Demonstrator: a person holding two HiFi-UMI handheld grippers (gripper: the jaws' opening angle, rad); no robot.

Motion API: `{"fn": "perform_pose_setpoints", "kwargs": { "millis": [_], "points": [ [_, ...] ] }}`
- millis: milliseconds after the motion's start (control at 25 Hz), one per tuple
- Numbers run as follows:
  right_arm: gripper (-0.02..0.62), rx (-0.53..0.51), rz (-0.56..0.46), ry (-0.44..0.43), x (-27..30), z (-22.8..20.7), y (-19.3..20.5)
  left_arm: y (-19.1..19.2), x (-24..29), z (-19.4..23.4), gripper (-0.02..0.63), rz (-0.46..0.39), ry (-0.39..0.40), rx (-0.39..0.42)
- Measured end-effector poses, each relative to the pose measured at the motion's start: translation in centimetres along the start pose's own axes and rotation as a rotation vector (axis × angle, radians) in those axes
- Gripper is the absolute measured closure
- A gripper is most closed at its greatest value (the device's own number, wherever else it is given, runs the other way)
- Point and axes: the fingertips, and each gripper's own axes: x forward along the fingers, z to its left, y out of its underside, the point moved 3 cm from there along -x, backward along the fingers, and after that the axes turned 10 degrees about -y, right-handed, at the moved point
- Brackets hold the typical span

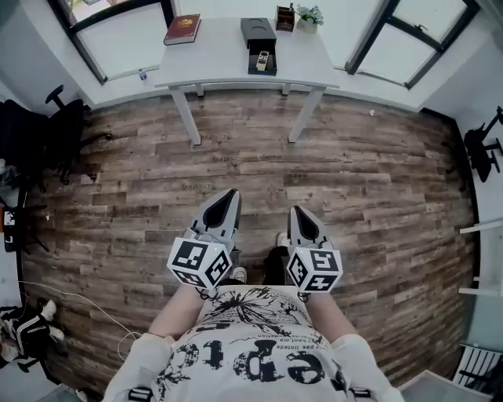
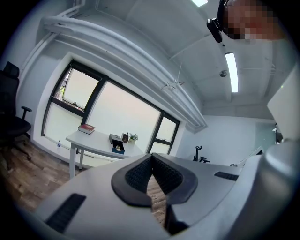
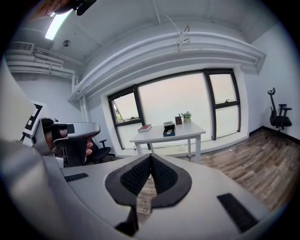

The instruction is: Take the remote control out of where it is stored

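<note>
Basically nothing of the task was done yet. The person stood on the brown wood-plank floor (image 1: 338,165), well apart from the white rectangular table (image 1: 220,56) under the window. The grey left gripper (image 1: 231,194) and grey right gripper (image 1: 297,210) were both held low in front of the person's torso, pointing toward the table.

Left gripper view: the two dark ribbed pads (image 2: 138,174) met at the tips, jaws together, nothing between them. Right gripper view: same, ribbed pads (image 3: 136,174) closed tip to tip on nothing. Both claws were empty.

On the table sat a black storage box (image 1: 258,31) with an open tray at its front. A small pale oblong lay in that tray, most likely the remote control (image 1: 262,60), though it was too small to be sure. So the remote was in its storage spot, untouched and far from either gripper.

Other items on the table:
- dark red hardcover book (image 1: 182,29), near the left end
- small brown container (image 1: 285,17), just behind the box to the right
- small potted green plant (image 1: 310,13), beside that container

Judgement on what was left: walk up to the table, open one claw, reach into the tray, clamp the remote and lift it clear. All steps remained.
</note>
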Motion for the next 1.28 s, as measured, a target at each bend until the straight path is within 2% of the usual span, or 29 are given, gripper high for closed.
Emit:
{"fn": "perform_pose_setpoints", "kwargs": {
  "millis": [360, 520, 720, 920, 1080, 1280],
  "points": [
    [0.592, -0.034, 0.037, -0.154, 10.9, -8.6, -5.5, -1.7, 12.4, 1.2, 0.595, -0.017, -0.15, -0.006],
    [0.592, -0.058, 0.039, -0.203, 14.9, -14.2, -9.5, -3.7, 19.1, -0.9, 0.595, -0.057, -0.171, -0.007],
    [0.592, -0.101, -0.006, -0.241, 17.9, -19.8, -15.0, -4.8, 28.1, -3.6, 0.595, -0.075, -0.181, -0.019],
    [0.592, -0.066, -0.002, -0.22, 20.4, -25.0, -17.1, -4.6, 33.7, -5.6, 0.595, -0.025, -0.168, 0.025],
    [0.592, -0.063, 0.042, -0.225, 23.2, -27.1, -17.3, -4.8, 37.3, -3.9, 0.595, 0.006, -0.189, -0.014],
    [0.592, -0.072, 0.054, -0.193, 27.7, -28.8, -18.2, -5.2, 42.6, -0.9, 0.595, -0.001, -0.18, -0.009]
  ]
}}
